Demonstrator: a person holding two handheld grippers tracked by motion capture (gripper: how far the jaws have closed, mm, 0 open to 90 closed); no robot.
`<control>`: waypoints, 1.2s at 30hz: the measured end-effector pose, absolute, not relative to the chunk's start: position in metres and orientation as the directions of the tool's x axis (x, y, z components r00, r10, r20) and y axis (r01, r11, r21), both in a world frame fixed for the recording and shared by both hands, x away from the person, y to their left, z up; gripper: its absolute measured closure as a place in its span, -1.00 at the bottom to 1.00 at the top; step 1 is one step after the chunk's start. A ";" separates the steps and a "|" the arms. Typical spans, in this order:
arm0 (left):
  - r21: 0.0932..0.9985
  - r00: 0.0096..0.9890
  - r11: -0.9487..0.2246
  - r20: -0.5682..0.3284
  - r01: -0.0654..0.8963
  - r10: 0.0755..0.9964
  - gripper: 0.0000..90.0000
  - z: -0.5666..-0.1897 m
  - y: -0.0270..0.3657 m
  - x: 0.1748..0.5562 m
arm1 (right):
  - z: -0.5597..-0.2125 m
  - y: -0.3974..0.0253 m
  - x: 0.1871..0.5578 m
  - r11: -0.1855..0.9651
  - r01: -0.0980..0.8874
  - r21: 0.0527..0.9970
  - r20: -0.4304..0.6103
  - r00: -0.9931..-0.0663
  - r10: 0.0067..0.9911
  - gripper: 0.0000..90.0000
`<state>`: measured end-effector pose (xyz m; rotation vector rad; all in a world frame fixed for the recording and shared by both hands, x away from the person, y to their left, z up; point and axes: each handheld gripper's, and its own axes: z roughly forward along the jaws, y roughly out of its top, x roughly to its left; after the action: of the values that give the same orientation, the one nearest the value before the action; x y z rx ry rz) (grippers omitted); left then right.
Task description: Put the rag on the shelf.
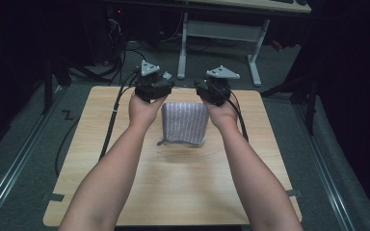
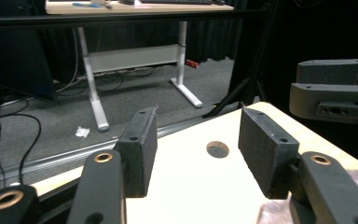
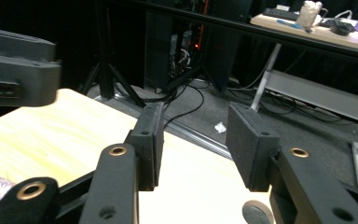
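Grey-lilac striped cloth (image 1: 184, 123) (folded), pale wooden table (image 1: 183, 183)

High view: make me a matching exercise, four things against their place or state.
Things:
1. folded cloth
2. left gripper
3. right gripper
4. white desk frame

Places or states:
A. on the floor beyond the table
B. open, above the cloth's far left corner
C. lying on the table between the hands
D. open, above the cloth's far right corner

Pairs: 1-C, 2-B, 3-D, 4-A

Dim room, table (image 1: 173, 192) lit from above; dark surroundings; near fingers (image 2: 140, 154) slightly soft.
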<state>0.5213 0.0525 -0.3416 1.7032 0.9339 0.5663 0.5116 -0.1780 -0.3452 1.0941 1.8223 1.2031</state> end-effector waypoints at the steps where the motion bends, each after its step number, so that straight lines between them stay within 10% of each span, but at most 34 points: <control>1: 0.943 0.587 -0.131 -0.079 0.307 0.806 0.05 -0.341 0.055 0.519 | -0.345 -0.178 0.510 0.216 0.277 0.936 -0.089 -0.408 0.908 0.28; 36: 0.910 0.631 -0.241 -0.029 0.337 0.775 -0.44 -0.361 0.112 0.457 | -0.359 -0.211 0.429 0.286 0.224 0.932 -0.159 -0.458 0.875 -0.12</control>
<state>0.4568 0.1120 -0.3611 1.8324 0.8919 0.5375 0.4288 -0.2108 -0.3593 0.9867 1.8607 1.1880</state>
